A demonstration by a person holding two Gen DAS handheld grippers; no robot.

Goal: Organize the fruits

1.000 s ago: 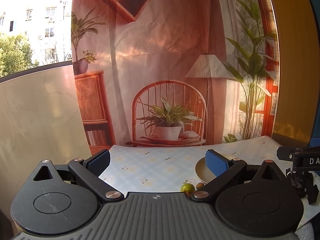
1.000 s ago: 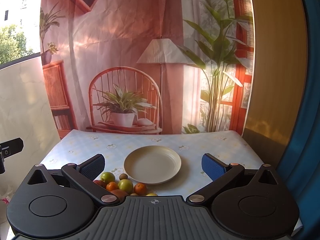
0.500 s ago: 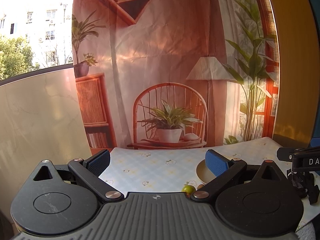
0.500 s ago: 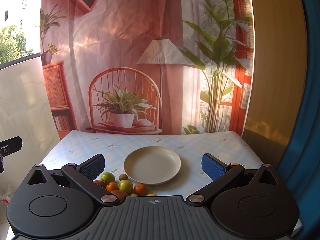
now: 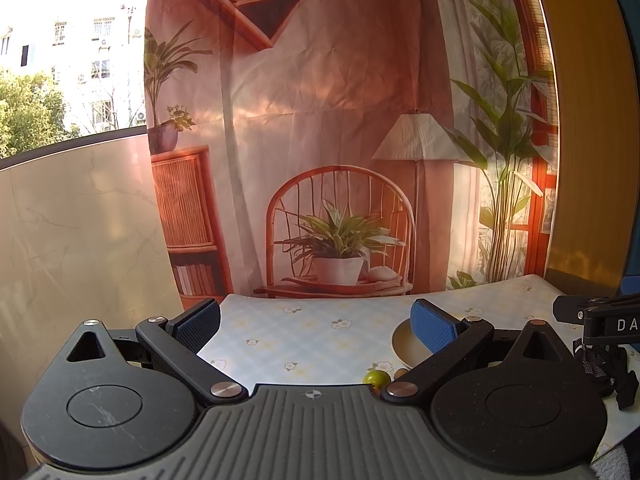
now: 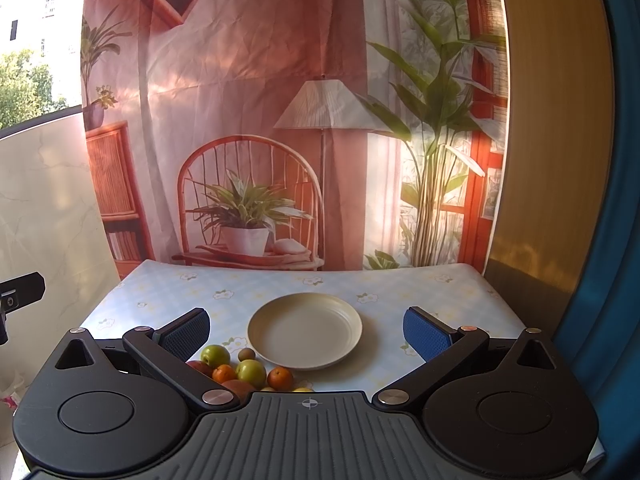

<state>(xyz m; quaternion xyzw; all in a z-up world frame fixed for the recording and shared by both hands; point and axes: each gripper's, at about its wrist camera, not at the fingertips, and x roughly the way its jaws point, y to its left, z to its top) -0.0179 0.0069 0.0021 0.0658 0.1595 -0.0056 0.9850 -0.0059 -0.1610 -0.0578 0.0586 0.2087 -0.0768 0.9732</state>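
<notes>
In the right wrist view a round cream plate [image 6: 305, 330] lies bare on the flowered tablecloth. Several small fruits sit in a cluster just left of it: a green one [image 6: 215, 355], a second green one [image 6: 251, 373], an orange one [image 6: 280, 378], a small brown one [image 6: 246, 354]. My right gripper [image 6: 308, 332] is open, held above and short of the plate, nothing between its blue pads. My left gripper [image 5: 316, 322] is open too, empty, further left. In its view one green fruit [image 5: 376, 378] and the plate's edge [image 5: 402, 345] peek out by the right finger.
The table [image 6: 460, 300] ends at a printed backdrop with a chair and plant [image 6: 248, 216]. A marble-look panel [image 5: 72, 232] stands left, an ochre wall [image 6: 548, 160] and blue curtain right. The other gripper's black mount [image 5: 600, 324] shows at the left view's right edge.
The left gripper's view has tilted slightly, so the backdrop sits lower in frame. The right gripper and the fruits have hardly moved. Both stay open.
</notes>
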